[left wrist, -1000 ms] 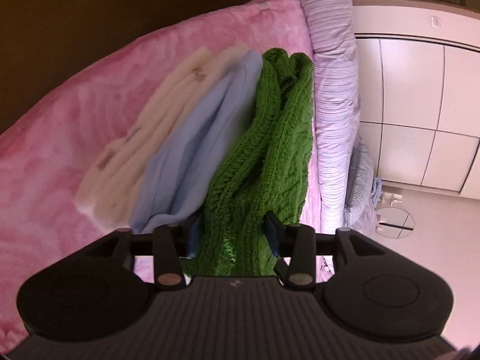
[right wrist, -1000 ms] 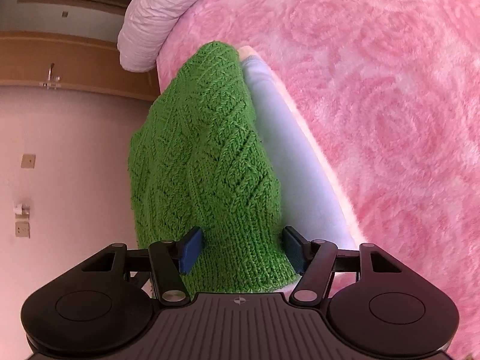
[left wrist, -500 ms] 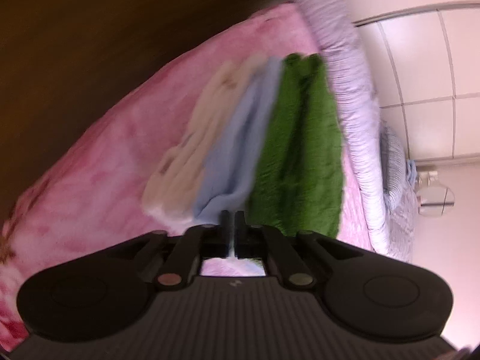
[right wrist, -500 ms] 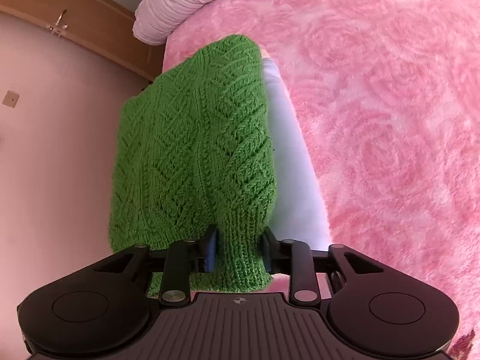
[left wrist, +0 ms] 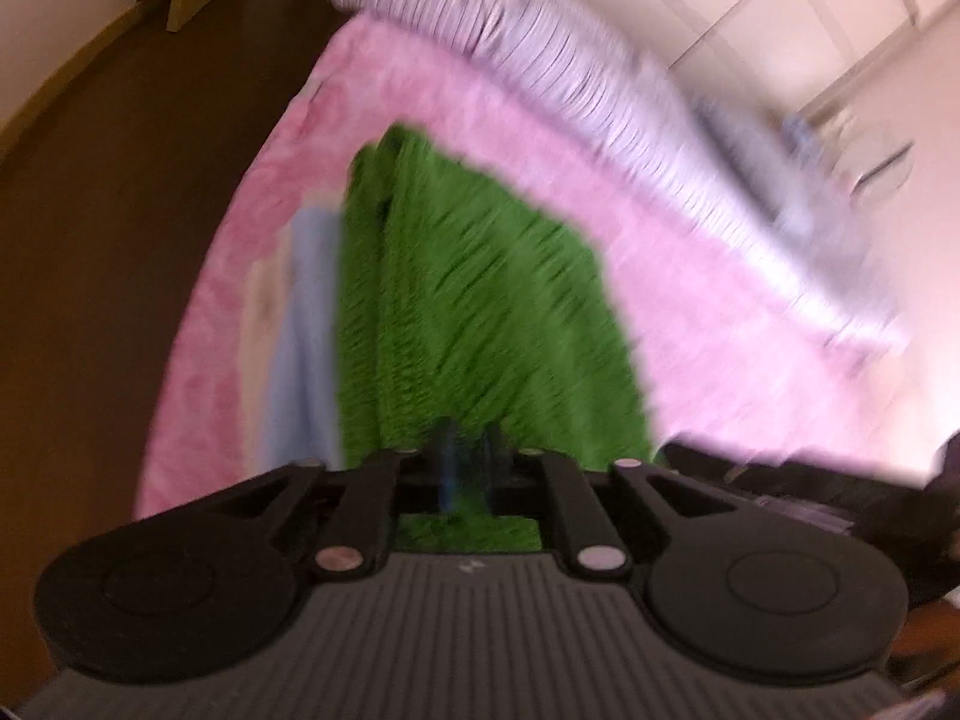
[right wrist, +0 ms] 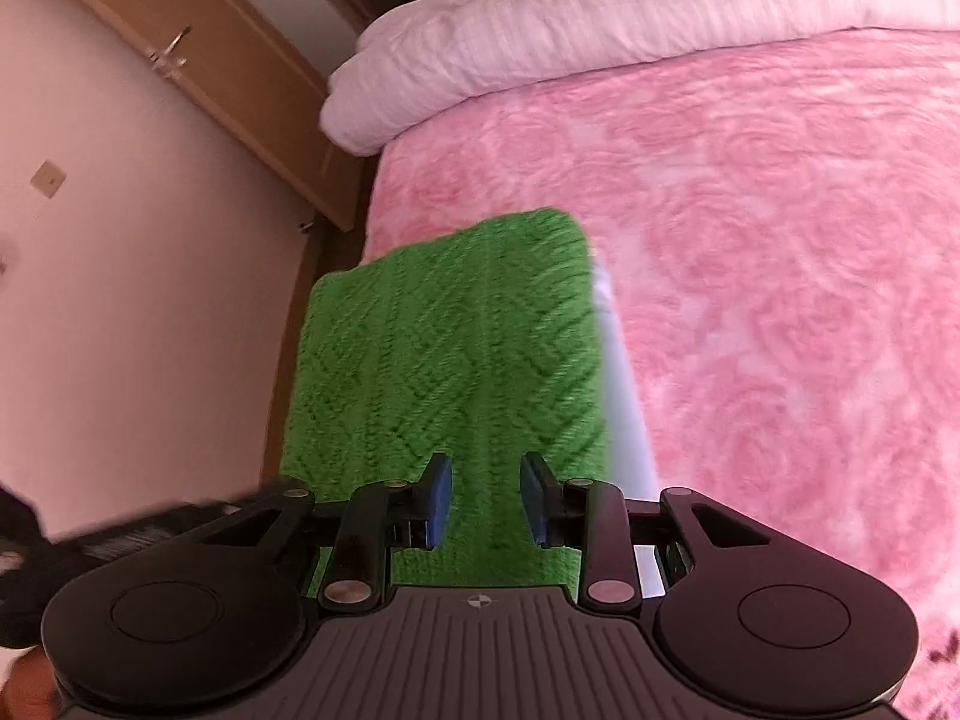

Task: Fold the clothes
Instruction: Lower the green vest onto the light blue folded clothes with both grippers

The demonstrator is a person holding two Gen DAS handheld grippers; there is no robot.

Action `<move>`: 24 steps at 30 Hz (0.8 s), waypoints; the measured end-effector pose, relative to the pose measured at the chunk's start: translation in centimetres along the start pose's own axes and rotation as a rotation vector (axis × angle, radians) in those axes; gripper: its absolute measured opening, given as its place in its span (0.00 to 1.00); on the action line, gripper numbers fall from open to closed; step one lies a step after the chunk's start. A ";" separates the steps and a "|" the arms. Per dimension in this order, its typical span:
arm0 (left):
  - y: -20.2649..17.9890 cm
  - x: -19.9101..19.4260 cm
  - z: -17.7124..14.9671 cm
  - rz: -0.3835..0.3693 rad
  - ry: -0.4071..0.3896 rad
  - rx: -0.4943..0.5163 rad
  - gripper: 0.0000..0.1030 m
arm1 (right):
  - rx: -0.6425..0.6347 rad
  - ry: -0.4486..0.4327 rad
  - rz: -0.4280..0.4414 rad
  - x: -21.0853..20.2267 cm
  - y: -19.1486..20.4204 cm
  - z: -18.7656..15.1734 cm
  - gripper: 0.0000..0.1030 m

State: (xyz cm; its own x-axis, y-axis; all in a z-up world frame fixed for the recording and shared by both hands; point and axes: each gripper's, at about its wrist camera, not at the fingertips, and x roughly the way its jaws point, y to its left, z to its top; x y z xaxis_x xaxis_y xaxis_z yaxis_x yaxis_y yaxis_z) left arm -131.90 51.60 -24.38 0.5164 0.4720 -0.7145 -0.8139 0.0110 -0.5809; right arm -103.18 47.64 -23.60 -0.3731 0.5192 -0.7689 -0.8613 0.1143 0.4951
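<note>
A folded green knit sweater point(left wrist: 480, 312) lies on top of a light blue garment point(left wrist: 300, 324) and a cream one point(left wrist: 261, 300) on the pink bed. My left gripper point(left wrist: 468, 450) is nearly shut, with green knit between and under its blurred fingers; whether it pinches the cloth is unclear. In the right wrist view the green sweater point(right wrist: 444, 348) lies flat with the light blue garment point(right wrist: 624, 414) showing along its right side. My right gripper point(right wrist: 485, 495) hovers over the sweater's near edge with the jaws partly open and nothing gripped.
The pink fleece blanket point(right wrist: 750, 252) covers the bed. A rolled lilac duvet point(right wrist: 600, 30) lies along the far edge. A wooden door point(right wrist: 228, 78) and the floor are left of the bed. White cupboards point(left wrist: 780, 0) stand behind.
The right gripper has let go of the sweater's edge and opened. The left gripper has swung round over the sweater. The sweater now lies flat on the stack.
</note>
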 end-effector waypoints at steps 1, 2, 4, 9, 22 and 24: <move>0.3 0.4 -0.1 0.010 0.006 0.004 0.04 | -0.023 0.013 0.013 0.6 0.3 -0.2 0.30; 0.7 0.8 -0.2 0.021 0.011 0.009 0.04 | -0.060 0.033 0.009 1.5 0.8 -0.7 0.30; 1.3 1.5 -0.4 0.041 0.023 0.018 0.03 | -0.133 0.075 0.003 3.3 1.9 -1.6 0.30; 2.9 3.5 -1.0 0.093 0.051 0.039 0.03 | -0.303 0.163 -0.018 7.4 4.5 -3.5 0.29; -0.4 2.0 1.6 0.113 0.094 0.185 0.03 | -0.319 0.070 -0.078 4.1 5.4 -1.8 0.29; -0.1 2.8 2.3 0.111 0.102 0.192 0.03 | -0.271 0.035 -0.078 3.9 5.5 -0.2 0.29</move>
State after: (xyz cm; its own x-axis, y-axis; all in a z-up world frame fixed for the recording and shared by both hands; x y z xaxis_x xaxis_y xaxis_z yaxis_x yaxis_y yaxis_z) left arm -130.91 54.92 -25.45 0.4368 0.3881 -0.8115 -0.8981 0.1362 -0.4183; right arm -109.39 50.15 -23.93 -0.3097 0.4875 -0.8163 -0.9469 -0.0805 0.3112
